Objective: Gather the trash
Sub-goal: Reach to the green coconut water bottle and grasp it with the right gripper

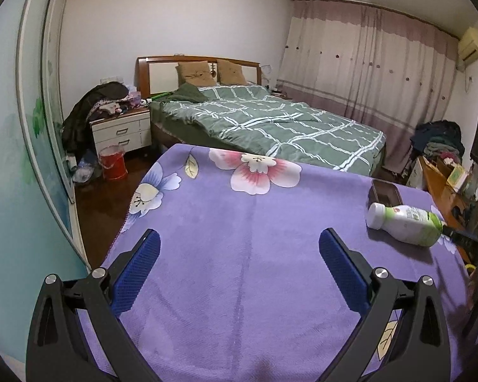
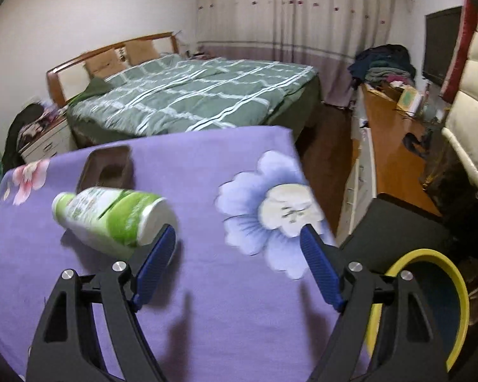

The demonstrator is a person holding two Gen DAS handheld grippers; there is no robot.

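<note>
1. Bottle [image 2: 111, 216]: white and green plastic, lying on its side on the purple floral cloth [image 2: 207, 302]. It sits just ahead and to the left of our right gripper [image 2: 239, 238], its base near the left blue pad, outside the jaws. Whether pad and base touch, we cannot tell.
2. Right gripper: jaws spread wide, nothing between them but cloth.
3. Left gripper [image 1: 239, 248]: jaws spread wide too, holding nothing. From it the bottle [image 1: 404, 224] lies well off to the right.
4. Brown box [image 2: 108, 168]: a dark box with an opening in its top, just beyond the bottle as seen from our right gripper. We cannot see what is inside.
5. Yellow-rimmed bin [image 2: 430, 302]: below the cloth's edge, to the right of our right gripper. The part of its dark blue interior that shows holds nothing we can make out.
6. Red bucket [image 1: 113, 165]: on the floor far ahead and left of our left gripper, by the nightstand; contents hidden.
7. Progress: we judge the task barely begun. Nothing is gripped; the bottle is yet to be grasped and dropped, probably into the yellow-rimmed bin.
</note>
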